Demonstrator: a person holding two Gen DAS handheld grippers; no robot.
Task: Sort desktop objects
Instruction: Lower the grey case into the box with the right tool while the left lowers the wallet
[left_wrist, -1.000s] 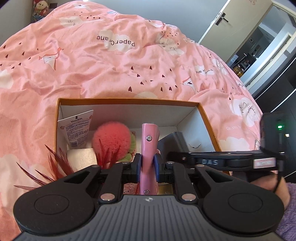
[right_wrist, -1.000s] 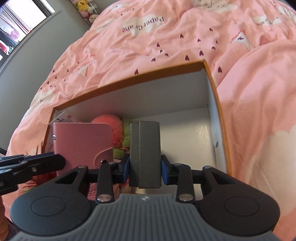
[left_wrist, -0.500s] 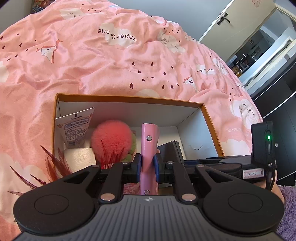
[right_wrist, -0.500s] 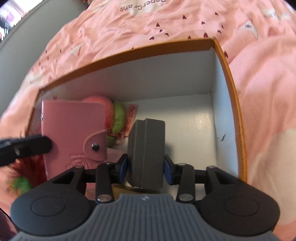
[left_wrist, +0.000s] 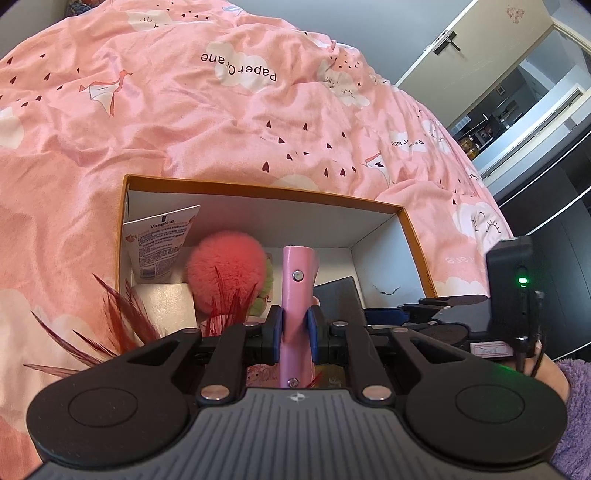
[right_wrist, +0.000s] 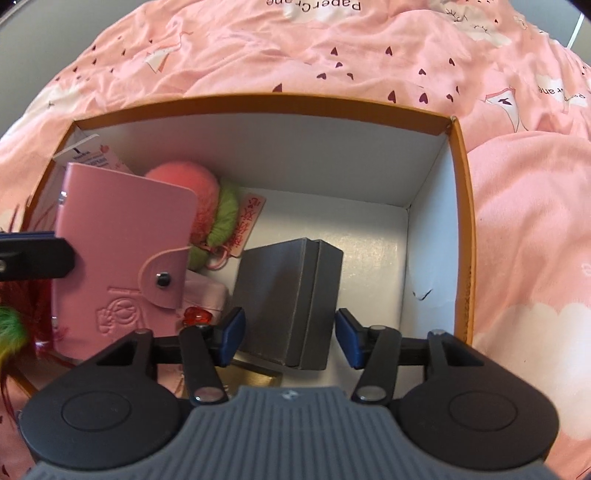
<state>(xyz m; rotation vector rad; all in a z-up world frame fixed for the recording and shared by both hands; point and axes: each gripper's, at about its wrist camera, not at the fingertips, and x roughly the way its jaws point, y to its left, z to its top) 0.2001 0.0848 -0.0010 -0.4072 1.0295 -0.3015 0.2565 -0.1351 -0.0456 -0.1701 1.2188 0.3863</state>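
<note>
1. An orange-rimmed box (right_wrist: 460, 206) with white walls sat on a pink bedspread (left_wrist: 221, 122).
2. The left gripper (left_wrist: 294, 334) had its fingers narrow, clamped on the edge of a pink card holder (left_wrist: 297, 295), held upright over the left half of the box.
3. In the right wrist view the same card holder (right_wrist: 122, 254) showed its snap flap and embossed rose.
4. The right gripper (right_wrist: 290, 338) was opening; its blue pads stood clear on both sides of a grey box (right_wrist: 286, 299).
5. The grey box stood inside the orange-rimmed box, leaning, its lower edge by a gold item (right_wrist: 255, 378).
6. Also in the box: a pink pompom (left_wrist: 225, 273) with green fluff, a lotion tube (left_wrist: 159, 243) propped in the far left corner, a white block (left_wrist: 166, 306), a pink pouch (right_wrist: 205, 291), a paper tag (right_wrist: 245, 221).
7. Red feathers (left_wrist: 122, 314) stuck up at the box's left side.
8. A purple fuzzy sleeve (left_wrist: 574, 398) showed at the right edge of the left wrist view.
</note>
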